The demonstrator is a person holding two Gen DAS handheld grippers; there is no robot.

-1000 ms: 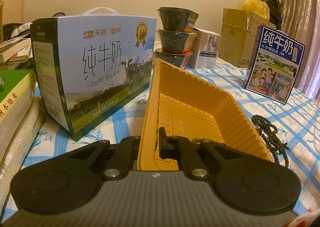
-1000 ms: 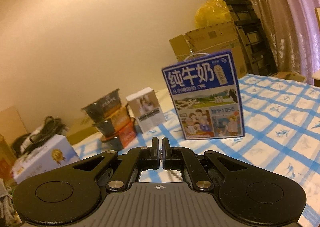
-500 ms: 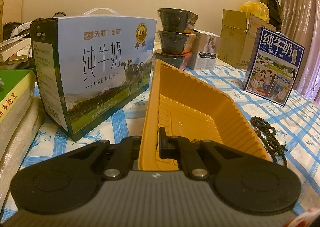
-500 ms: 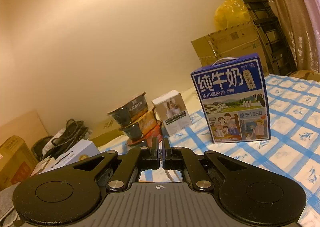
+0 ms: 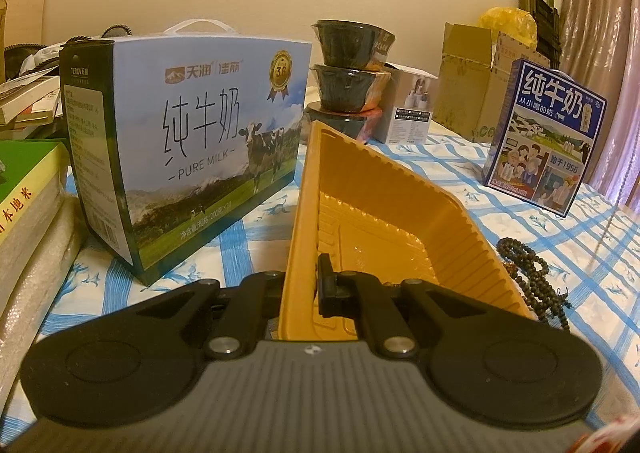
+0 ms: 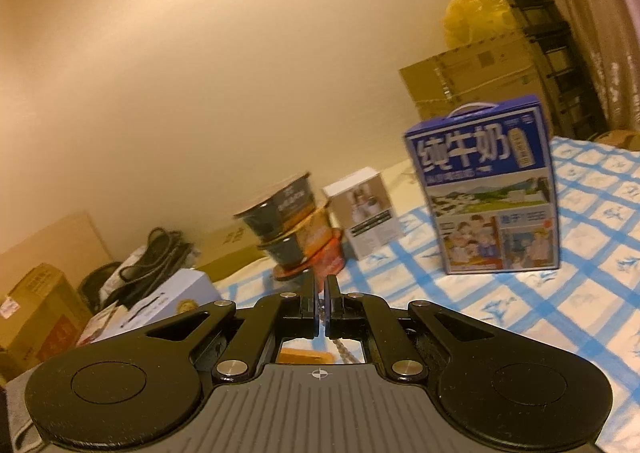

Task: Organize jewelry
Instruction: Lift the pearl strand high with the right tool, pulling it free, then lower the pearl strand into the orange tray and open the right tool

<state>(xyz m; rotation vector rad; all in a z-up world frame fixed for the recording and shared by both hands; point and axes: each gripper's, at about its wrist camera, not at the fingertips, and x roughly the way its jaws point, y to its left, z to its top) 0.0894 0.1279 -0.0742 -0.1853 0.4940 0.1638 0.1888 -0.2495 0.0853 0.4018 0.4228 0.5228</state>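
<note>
My left gripper (image 5: pixel 304 285) is shut on the near rim of a yellow plastic tray (image 5: pixel 384 213), which is tipped with its left side raised over the blue-checked cloth. A dark bead string (image 5: pixel 532 273) lies on the cloth just right of the tray. My right gripper (image 6: pixel 322 305) is held high and is shut on a thin chain (image 6: pixel 344 351) that hangs below the jaws; only a short piece shows. A bit of the yellow tray (image 6: pixel 304 355) shows under it.
A large milk carton (image 5: pixel 188 149) stands left of the tray. Stacked black bowls (image 5: pixel 348 81) and a small white box (image 5: pixel 412 109) stand behind. A blue milk box (image 5: pixel 544 141) stands at the right. Books (image 5: pixel 24 189) lie at the left edge, cardboard boxes (image 5: pixel 472 85) at the back.
My right gripper has swung and tilted, so the blue milk box slid right in its view. The left gripper and tray have barely moved.
</note>
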